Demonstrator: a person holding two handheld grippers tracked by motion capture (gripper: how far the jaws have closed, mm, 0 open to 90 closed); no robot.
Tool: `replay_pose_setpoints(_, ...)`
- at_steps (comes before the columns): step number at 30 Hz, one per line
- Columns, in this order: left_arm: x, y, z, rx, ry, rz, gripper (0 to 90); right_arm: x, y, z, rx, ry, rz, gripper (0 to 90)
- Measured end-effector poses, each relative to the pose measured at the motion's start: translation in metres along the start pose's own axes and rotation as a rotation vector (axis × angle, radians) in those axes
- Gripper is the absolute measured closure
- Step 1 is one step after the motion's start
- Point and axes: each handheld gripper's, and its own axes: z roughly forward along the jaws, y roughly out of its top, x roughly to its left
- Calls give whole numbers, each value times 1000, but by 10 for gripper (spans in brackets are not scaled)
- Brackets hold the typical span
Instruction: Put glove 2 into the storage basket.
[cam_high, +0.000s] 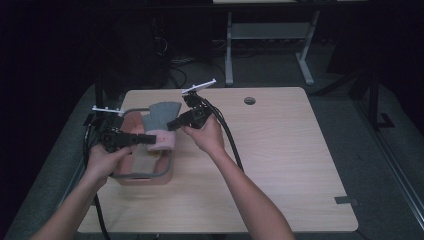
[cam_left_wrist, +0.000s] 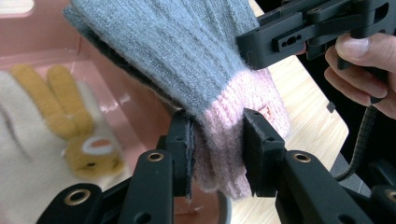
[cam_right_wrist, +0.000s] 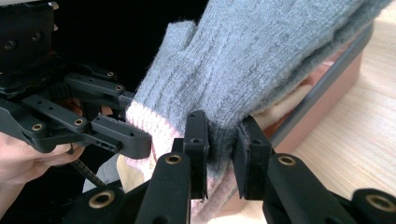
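In the high view, a wooden table carries a pink basket with a grey rim at its left side; above the basket hangs a grey glove with a pink cuff, stretched between 2 tongs; the left gripper comes in from the left and bites the pink cuff at the near end; the right gripper comes in from the right and grips the glove's right edge, just beyond the cuff; each hand sits behind its tool, and a black cable trails from the right one toward the near edge of the table.

In the left gripper view, the 2 black jaws stand narrow, pressed on the pink cuff of the grey glove; the right gripper clamps the knit at the upper right; below, inside the pink basket, lies a cream glove with yellow fingers.

In the right gripper view, the jaws are drawn close on the grey glove near its cuff; the left gripper holds the pink cuff at the left; the pink basket sits behind, on the wooden table.
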Motion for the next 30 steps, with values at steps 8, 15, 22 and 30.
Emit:
replay_pose_setpoints(8,12,-8,-4,8,15,-18,667,-3,1,17,19,16,17,764)
replay_pose_setpoints(15,23,-14,-9,14,38,-35,669,-3,1,34,29,29,27,764)
replay_pose_setpoints(22,33,-20,-12,7,49,-70,669,-2,3,49,44,32,29,762)
replay_pose_setpoints(30,42,-27,-13,37,78,-73,671,-1,3,66,80,16,26,757)
